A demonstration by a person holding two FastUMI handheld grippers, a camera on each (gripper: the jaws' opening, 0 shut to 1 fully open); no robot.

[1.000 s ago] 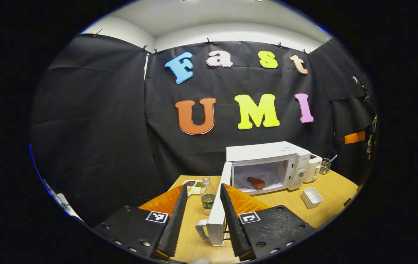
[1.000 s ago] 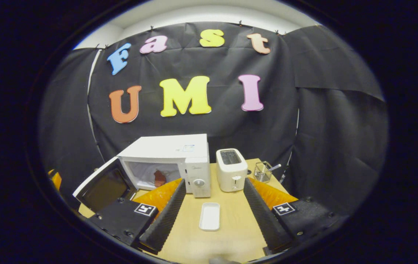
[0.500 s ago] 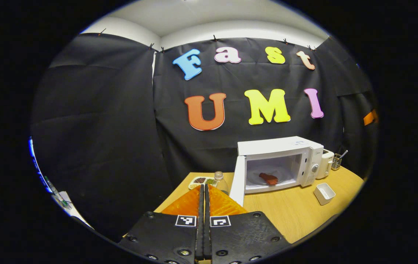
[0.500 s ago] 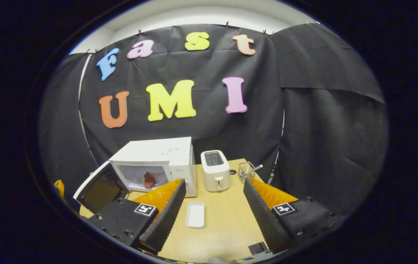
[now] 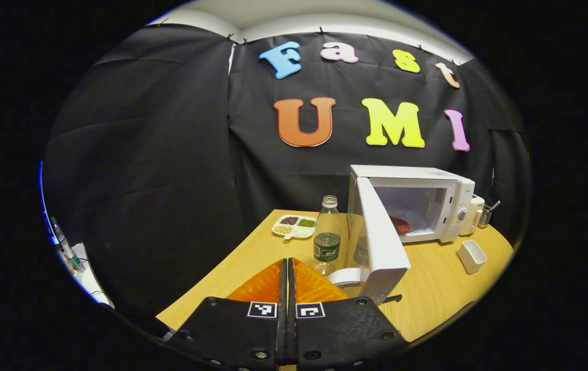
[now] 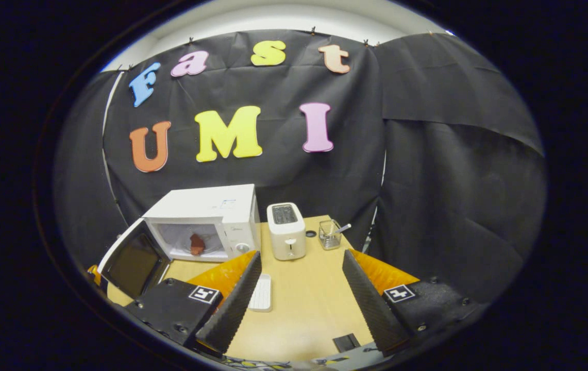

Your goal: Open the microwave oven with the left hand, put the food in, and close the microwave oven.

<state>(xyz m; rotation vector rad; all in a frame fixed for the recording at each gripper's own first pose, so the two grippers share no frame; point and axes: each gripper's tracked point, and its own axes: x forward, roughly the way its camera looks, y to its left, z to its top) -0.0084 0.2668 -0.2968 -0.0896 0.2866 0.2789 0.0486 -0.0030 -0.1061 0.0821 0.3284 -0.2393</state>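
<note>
Swung partway toward shut since a second ago, the boxy white microwave oven's door [image 5: 379,242] now angles across its cavity, half hiding the reddish food [image 5: 401,224] inside. Ribbed black left gripper [image 5: 287,288] is pressed together beside the door handle; right gripper [image 6: 299,288] hangs spread above the wooden table [image 6: 299,309].

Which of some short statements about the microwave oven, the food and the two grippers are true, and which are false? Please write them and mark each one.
1. The microwave oven has its door open. True.
2. The food lies on the table in front of the oven. False: it lies inside the oven.
3. The left gripper has its fingers pressed together, holding nothing. True.
4. The right gripper is shut on the white tray. False: its fingers stand wide apart and empty.
5. A toaster stands beside the oven. True.
</note>
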